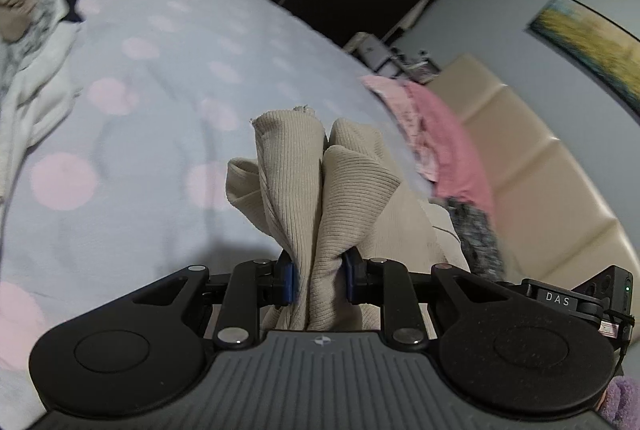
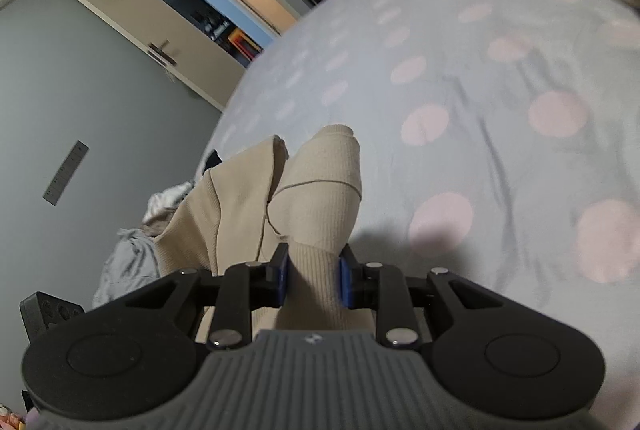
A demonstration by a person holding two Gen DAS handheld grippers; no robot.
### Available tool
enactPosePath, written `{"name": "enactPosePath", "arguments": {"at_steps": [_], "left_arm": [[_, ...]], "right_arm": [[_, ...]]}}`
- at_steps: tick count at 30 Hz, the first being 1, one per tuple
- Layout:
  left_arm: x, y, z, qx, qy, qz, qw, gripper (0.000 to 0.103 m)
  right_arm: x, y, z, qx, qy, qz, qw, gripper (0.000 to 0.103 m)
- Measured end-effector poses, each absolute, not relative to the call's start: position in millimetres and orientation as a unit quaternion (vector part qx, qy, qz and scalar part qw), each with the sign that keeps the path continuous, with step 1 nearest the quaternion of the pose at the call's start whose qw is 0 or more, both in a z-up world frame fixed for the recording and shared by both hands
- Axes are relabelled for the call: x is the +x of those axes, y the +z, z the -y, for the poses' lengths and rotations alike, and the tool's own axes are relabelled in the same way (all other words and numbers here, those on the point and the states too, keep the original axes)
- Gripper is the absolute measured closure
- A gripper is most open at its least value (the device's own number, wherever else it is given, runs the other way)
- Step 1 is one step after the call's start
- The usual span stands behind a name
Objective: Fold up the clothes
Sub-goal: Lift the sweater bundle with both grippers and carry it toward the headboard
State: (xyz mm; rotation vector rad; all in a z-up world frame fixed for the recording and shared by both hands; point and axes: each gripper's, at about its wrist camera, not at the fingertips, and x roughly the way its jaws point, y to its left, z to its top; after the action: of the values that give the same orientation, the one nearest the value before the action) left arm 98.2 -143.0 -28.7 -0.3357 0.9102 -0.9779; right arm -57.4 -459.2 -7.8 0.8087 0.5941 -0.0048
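A beige ribbed garment (image 1: 316, 182) is bunched between the blue pads of my left gripper (image 1: 319, 280), which is shut on it and holds it above the bed. The same beige garment (image 2: 316, 190) shows in the right wrist view, where my right gripper (image 2: 313, 280) is shut on another bunched part of it. The cloth sticks up past both sets of fingertips and hangs down below them.
The bed sheet (image 1: 168, 78) is pale blue with pink dots. A pile of white and grey clothes (image 1: 28, 42) lies at the left. Pink and grey clothes (image 1: 444, 142) lie at the right by a cream headboard (image 1: 532, 166). A cupboard and doorway (image 2: 180, 22) stand beyond the bed.
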Motion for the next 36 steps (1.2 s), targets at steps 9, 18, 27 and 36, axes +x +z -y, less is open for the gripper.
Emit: {"name": "enactPosePath", "arguments": {"at_steps": [9, 18, 27, 36], "left_arm": [[33, 29, 200, -0.130, -0.536, -0.386, 0.739, 0.083], [-50, 77, 310, -0.097, -0.637, -0.366, 0.671, 0.083], [-166, 87, 422, -0.074, -0.730, -0.355, 0.579, 0.083], [-256, 49, 492, -0.008, -0.767, -0.381, 0.516, 0.083]], "right_arm": [[-171, 47, 491, 0.382, -0.049, -0.222, 0.896, 0.076], [-295, 110, 561, 0.339, -0.120, -0.185, 0.915, 0.076], [-427, 175, 636, 0.267, -0.232, -0.184, 0.917, 0.076], [-493, 182, 707, 0.221, -0.334, -0.242, 0.884, 0.076]]}}
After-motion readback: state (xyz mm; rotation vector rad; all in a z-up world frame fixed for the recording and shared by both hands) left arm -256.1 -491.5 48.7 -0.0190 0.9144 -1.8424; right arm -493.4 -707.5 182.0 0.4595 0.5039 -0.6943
